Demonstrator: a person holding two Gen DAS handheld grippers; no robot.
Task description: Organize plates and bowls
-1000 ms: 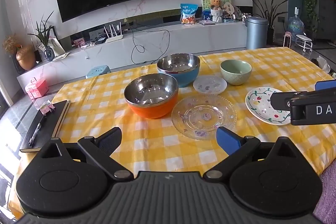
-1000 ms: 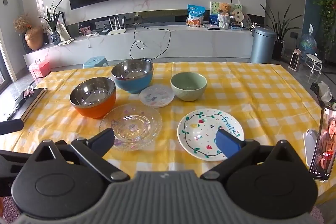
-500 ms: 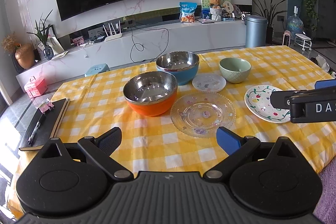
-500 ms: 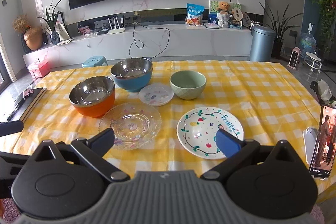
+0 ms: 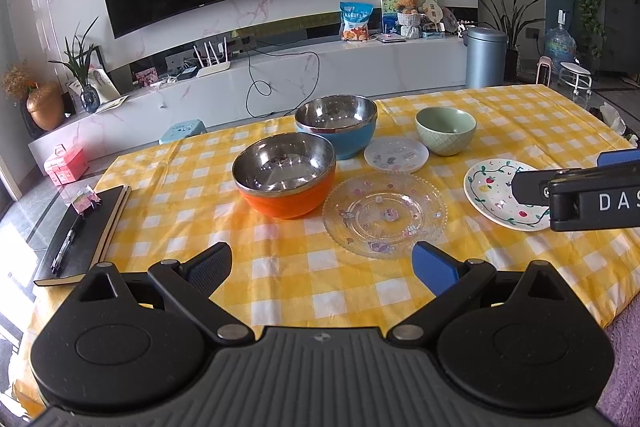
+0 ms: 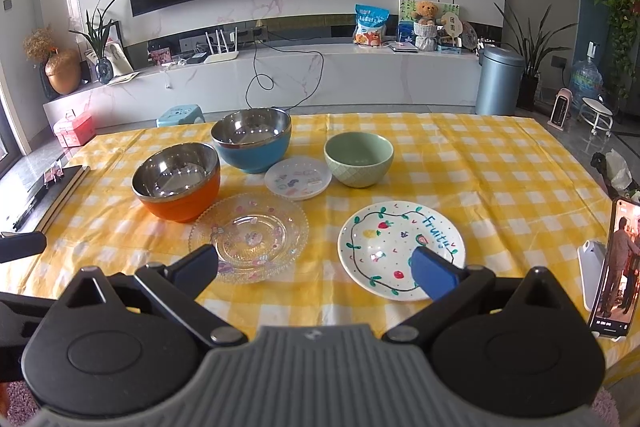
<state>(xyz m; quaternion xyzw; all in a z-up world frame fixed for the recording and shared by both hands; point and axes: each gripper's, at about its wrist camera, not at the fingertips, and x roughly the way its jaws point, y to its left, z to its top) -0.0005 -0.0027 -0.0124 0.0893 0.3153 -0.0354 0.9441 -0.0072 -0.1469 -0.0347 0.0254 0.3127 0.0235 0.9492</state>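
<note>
On the yellow checked tablecloth (image 5: 168,195) stand an orange steel-lined bowl (image 5: 285,179), a blue steel-lined bowl (image 5: 337,129) behind it and a green bowl (image 5: 445,135) to the right. A clear glass plate (image 5: 384,213), a small white plate (image 5: 396,154) and a white fruit-painted plate (image 6: 400,249) lie flat near them. My left gripper (image 5: 324,265) hangs open above the table's near edge, in front of the glass plate. My right gripper (image 6: 316,267) is open too, its right finger over the painted plate's near rim. Both hold nothing.
A black notebook (image 5: 86,231) with a pen lies at the table's left edge. A phone (image 6: 614,267) on a stand is at the right edge. Behind the table run a white TV bench (image 6: 320,71), a grey bin (image 6: 500,79) and plants.
Both views shifted slightly; the dishes sit a little higher and farther in frame. No dish has moved and both grippers stay open.
</note>
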